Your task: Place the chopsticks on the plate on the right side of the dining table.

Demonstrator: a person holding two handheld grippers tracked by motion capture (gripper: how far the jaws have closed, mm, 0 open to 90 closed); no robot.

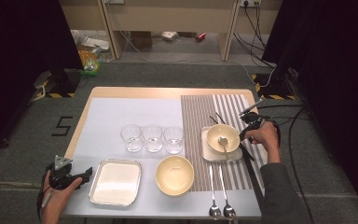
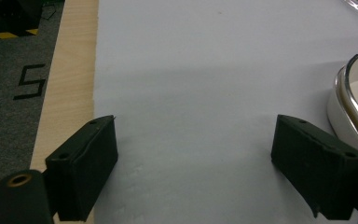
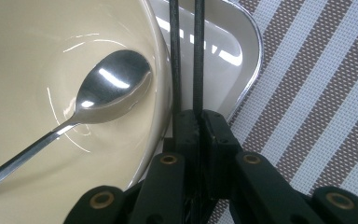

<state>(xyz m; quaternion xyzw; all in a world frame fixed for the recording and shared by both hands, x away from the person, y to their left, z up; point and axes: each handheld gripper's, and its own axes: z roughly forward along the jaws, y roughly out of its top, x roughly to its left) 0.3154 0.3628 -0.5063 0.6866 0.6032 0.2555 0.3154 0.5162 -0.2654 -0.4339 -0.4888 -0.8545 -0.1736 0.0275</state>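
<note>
My right gripper (image 3: 199, 126) is shut on a pair of thin black chopsticks (image 3: 175, 56). They run forward beside the rim of a cream bowl (image 3: 28, 56), over a white square plate (image 3: 223, 51). A metal spoon (image 3: 112, 86) lies in that bowl. In the high view the right gripper (image 1: 248, 132) is just right of the bowl (image 1: 230, 133), which sits on the plate (image 1: 207, 154) on the striped mat. My left gripper (image 2: 196, 154) stands open and low over the pale mat, nothing between its jaws. In the high view the left gripper (image 1: 86, 173) is at the table's front left.
Three empty glasses (image 1: 152, 138) stand in a row mid-table. A metal tray (image 1: 115, 182) lies right of the left gripper, its rim (image 2: 349, 107) close to one jaw. A second cream bowl (image 1: 174, 175) sits front centre. Two spoons (image 1: 219, 196) lie at the front edge.
</note>
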